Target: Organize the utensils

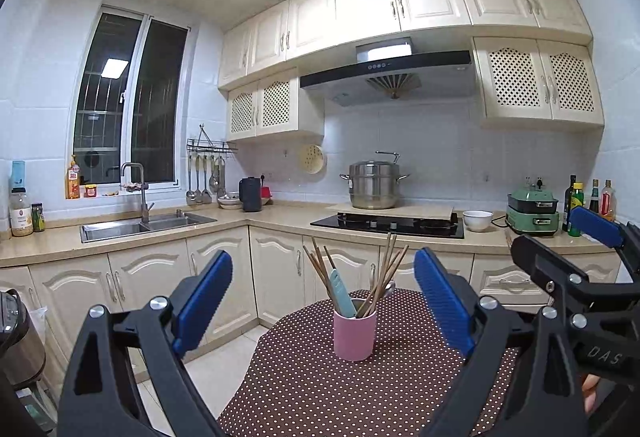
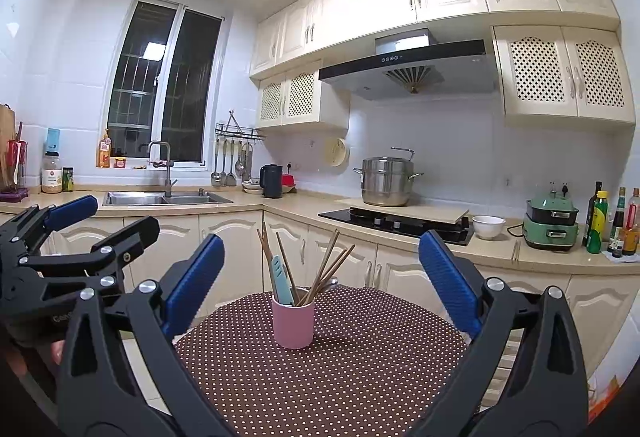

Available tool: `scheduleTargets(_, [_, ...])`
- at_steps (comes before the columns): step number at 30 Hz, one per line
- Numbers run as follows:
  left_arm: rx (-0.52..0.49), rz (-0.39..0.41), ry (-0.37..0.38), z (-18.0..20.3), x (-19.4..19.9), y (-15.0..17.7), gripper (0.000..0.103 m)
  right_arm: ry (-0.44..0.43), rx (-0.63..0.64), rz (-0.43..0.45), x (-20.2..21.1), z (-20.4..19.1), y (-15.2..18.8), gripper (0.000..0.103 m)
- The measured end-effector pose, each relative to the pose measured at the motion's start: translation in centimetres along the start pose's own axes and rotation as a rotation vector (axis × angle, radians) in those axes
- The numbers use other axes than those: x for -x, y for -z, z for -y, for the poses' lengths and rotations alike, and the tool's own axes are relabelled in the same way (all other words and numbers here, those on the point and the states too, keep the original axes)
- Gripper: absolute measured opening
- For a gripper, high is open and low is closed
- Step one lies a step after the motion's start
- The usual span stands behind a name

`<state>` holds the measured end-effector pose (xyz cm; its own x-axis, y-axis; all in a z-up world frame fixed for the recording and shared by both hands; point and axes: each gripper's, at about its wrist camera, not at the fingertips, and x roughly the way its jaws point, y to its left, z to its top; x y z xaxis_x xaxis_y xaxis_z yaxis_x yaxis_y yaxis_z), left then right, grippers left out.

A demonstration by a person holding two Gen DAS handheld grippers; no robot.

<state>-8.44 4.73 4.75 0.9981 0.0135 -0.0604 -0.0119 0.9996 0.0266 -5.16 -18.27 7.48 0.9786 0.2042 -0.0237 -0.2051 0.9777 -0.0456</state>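
A pink cup (image 1: pixel 354 333) stands upright on a polka-dot tablecloth (image 1: pixel 320 389), holding splayed wooden chopsticks (image 1: pixel 384 277) and a teal spatula (image 1: pixel 342 293).

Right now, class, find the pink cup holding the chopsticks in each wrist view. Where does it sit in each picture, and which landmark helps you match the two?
Left wrist view: the pink cup stands right of centre on the dotted tablecloth.
Right wrist view: the pink cup stands left of centre on the same cloth.
Shared landmark: the steel pot on the counter behind.
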Motion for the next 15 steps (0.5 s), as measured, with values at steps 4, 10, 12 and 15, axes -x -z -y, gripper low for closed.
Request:
scheduleTargets(4, [-0.002, 0.007, 0.003, 0.29, 0.04, -0.03, 0.09, 0.011, 0.006, 0.008, 0.15, 0.02, -0.03, 0.096])
scheduleTargets(10, [-0.009, 0.01, 0.009, 0.57, -0.41, 0.01, 0.09, 0.015, 0.0, 0.016, 0.16, 0.26, 0.1, 0.096])
scheduleTargets(12, [-0.016, 0.015, 0.007, 0.75, -0.59, 0.0, 0.09, 0.014, -0.003, 0.016, 0.01, 0.38, 0.1, 0.097])
scheduleTargets(15, [-0.014, 0.018, 0.008, 0.76, -0.85, 0.04, 0.09, 0.013, -0.006, 0.016, -0.18, 0.5, 0.11, 0.097])
